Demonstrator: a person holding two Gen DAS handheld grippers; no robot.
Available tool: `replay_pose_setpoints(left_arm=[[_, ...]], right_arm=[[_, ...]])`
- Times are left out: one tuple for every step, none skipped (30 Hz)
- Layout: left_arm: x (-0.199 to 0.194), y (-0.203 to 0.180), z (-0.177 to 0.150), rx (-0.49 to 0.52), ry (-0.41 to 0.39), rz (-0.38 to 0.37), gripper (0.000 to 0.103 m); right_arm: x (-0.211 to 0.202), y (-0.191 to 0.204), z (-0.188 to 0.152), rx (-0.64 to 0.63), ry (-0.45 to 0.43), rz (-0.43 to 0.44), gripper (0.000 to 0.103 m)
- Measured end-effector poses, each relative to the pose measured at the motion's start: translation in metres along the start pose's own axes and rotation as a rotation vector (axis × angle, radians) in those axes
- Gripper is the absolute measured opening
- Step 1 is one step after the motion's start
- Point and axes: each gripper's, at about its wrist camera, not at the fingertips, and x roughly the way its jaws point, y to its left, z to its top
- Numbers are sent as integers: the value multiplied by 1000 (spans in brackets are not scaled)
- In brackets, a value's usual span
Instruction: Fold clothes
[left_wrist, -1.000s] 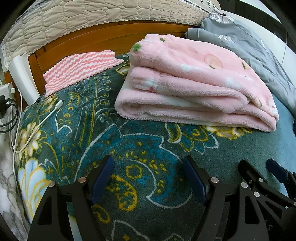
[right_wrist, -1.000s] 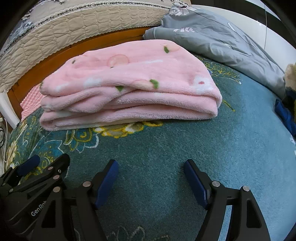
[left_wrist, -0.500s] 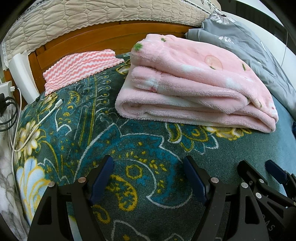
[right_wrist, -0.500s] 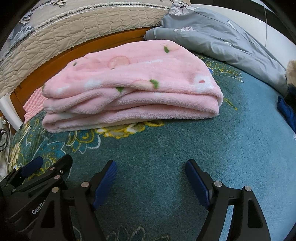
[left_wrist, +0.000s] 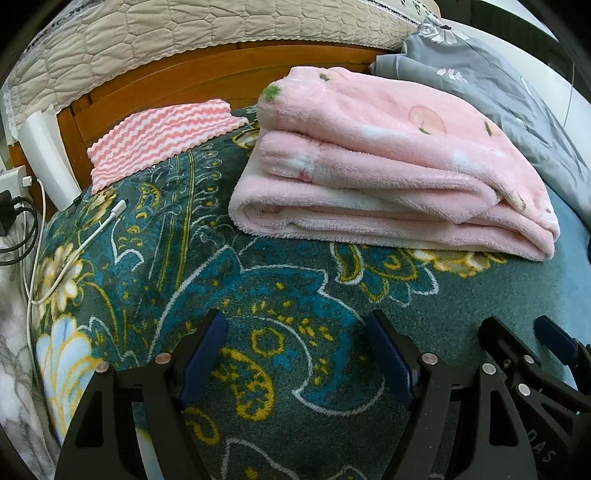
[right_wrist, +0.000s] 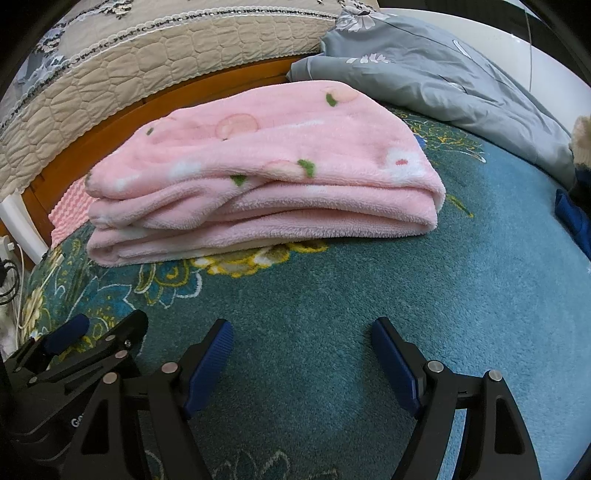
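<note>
Lying folded in several layers on the bed, the pink fleece garment sits ahead of both grippers and apart from them, with a strip of bare patterned blanket between its near edge and the fingertips. Its long axis runs across both views, from side to side, so the long open edge with the stacked layers faces the grippers. In the left wrist view its rounded fold end is at the left and it stretches to the right; in the right wrist view the garment fills the upper left and its other rounded end is at the right. The left gripper has its jaws spread wide and nothing between them, only blanket below. The right gripper is also spread and empty, and it stands just beside the left one. I judge that each gripper is nearer to its own end of the garment, so neither one has a clear advantage for the middle. Behind the garment lie a grey quilt, a striped pink cloth and the wooden headboard. The folding looks nearly or fully done for this piece.
</note>
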Motion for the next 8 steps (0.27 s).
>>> replay_pose_setpoints(left_arm=[[0,0,0,1,0,1,80],[0,0,0,3,0,3,80],[0,0,0,4,0,4,80],[1,0,1,5,0,6,80],[1,0,1,7,0,7,80],[1,0,1,6,0,6,80],[1,1,1,5,-1,4,80],[3,0,3,9,0,-1,80]], right_arm=[[0,-1,0,3,-1,6,82],[0,-2,0,6,-2,12,82],[0,-3,0,11,-4,26,85],[0,-4,-1,17,-6,42,85],[-1,-5,-1,23,-8,59,87],[-1,-7,-1,30,-10,76,89],[-1,-9,-1,40,-14,106,91],[-1,-12,-2,52,-17,139,95]])
